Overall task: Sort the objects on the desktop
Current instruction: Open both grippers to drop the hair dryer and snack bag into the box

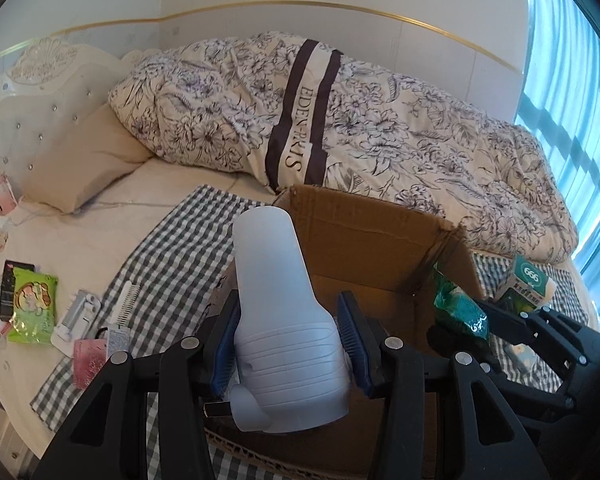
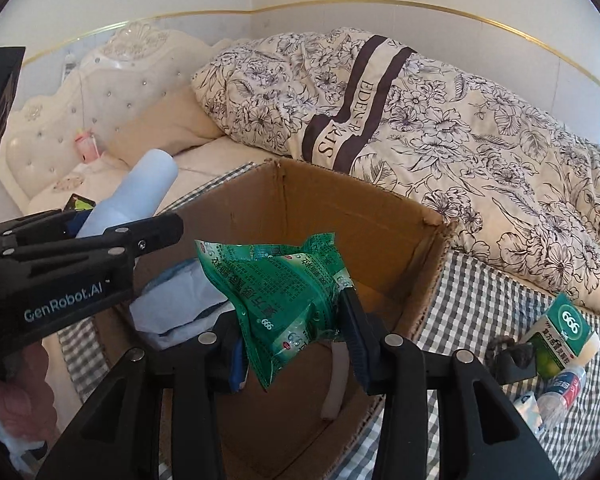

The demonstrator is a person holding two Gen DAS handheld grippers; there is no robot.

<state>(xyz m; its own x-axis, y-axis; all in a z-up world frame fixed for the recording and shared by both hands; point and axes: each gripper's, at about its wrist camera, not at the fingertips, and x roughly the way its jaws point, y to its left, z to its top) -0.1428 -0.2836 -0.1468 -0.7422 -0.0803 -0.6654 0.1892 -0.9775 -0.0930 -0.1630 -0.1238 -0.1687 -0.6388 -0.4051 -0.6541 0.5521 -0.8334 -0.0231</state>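
Left tongs (image 1: pixel 288 336) clamped pale plastic bottle (image 1: pixel 278 300) above cardboard box (image 1: pixel 372 236), near its left wall. Right tongs (image 2: pixel 296 336) gripped green sachet (image 2: pixel 280 292) over box's open middle. Box sat on bed.

Each fisheye camera sat just behind its own gripper and looked forward along the fingers, down at a slant across a bed. Both stood close over an open box (image 1: pixel 364 240) (image 2: pixel 340 216) on a checked cloth (image 1: pixel 172 256) (image 2: pixel 480 304). Both views shared the box, the quilt (image 1: pixel 380 120) (image 2: pixel 440 128) and headboard (image 1: pixel 32 108) (image 2: pixel 100 92) beyond. Each view caught the other gripper at its edge, the left one (image 2: pixel 152 232) and the right one (image 1: pixel 500 312).
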